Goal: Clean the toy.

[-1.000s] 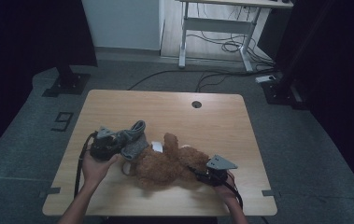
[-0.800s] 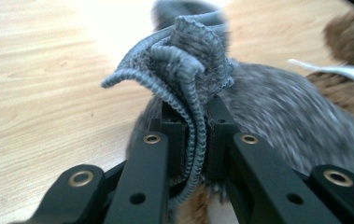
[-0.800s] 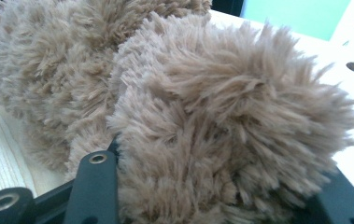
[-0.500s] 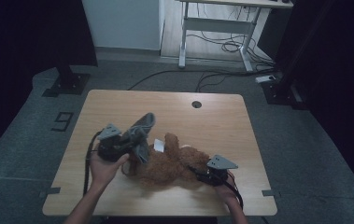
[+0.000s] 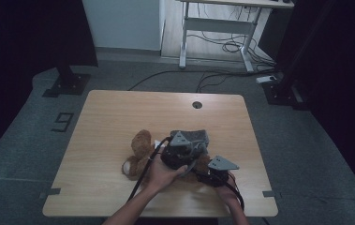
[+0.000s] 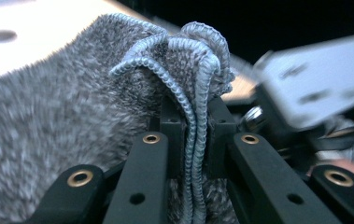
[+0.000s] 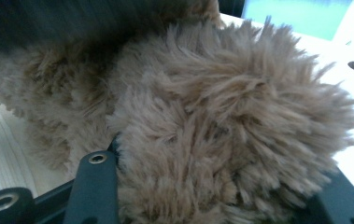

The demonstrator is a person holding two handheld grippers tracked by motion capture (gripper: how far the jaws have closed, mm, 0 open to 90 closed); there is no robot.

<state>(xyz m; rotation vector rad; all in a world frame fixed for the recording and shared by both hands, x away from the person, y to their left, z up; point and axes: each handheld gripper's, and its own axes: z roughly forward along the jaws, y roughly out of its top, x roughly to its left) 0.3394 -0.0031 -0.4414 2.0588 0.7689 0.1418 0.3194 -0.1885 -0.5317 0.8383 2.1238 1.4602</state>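
Swung from the 9 o'clock side of the bear to its 3 o'clock side, the left hand-held gripper (image 5: 191, 149) now carries the grey sock across, toward the leg held by the right one.

Lying flat near the surface's (image 5: 119, 117) 6 o'clock edge, the teddy bear (image 5: 140, 152) has its head at 9 o'clock; its long, shaggy tan pile looks soft and easily squashed. The left hand-held gripper's jaws are pinched nearly shut on the folded, ribbed cuff of the grey sock (image 6: 72, 107), a fuzzy knit that drapes limp, probably gripped at the rim so the mouth can be stretched open. At 5 o'clock the right hand-held gripper (image 5: 212, 176) stands about half closed around a plump furry limb (image 7: 221, 135), seemingly steadying it so the sock can be drawn on.
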